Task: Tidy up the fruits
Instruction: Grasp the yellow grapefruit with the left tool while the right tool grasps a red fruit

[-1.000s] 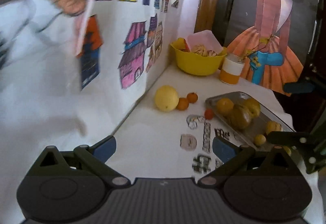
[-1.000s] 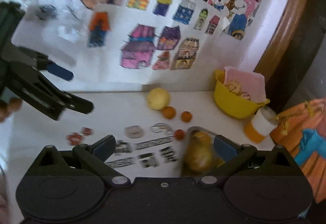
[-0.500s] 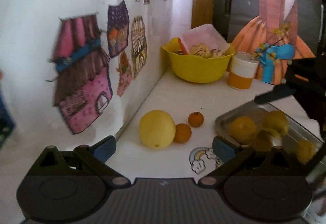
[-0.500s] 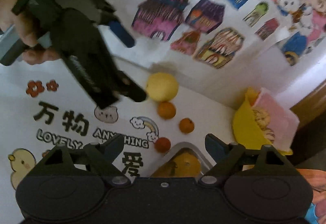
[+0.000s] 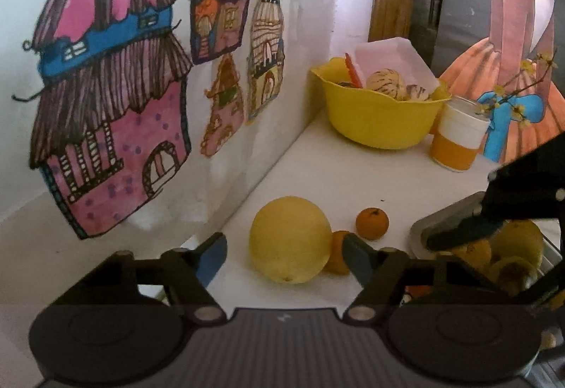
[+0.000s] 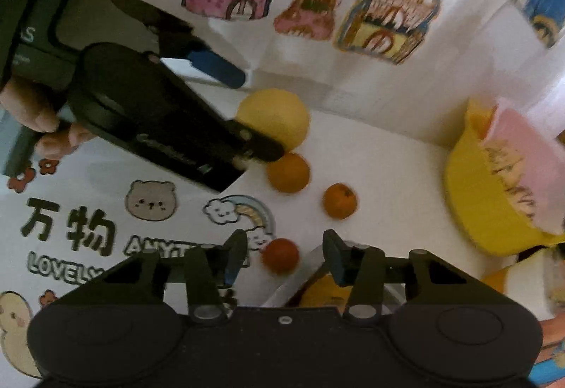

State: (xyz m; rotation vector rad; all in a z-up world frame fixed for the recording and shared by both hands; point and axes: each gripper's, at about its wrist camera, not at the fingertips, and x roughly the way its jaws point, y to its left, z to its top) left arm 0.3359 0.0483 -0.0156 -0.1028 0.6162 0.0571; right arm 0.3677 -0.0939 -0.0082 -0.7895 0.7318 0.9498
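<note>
Fruits (image 5: 289, 239) on white stickered table (image 6: 381, 158), drawings-covered wall (image 5: 116, 112) behind, left gripper (image 5: 284, 255) and right gripper (image 6: 282, 255) both spread, empty.

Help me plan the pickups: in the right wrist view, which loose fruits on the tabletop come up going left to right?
Large yellow fruit → small red fruit → orange touching the yellow fruit → small orange with a stem.

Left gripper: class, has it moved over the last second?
Yes. The left gripper has closed in on the big yellow fruit by the wall, jaws open.
</note>
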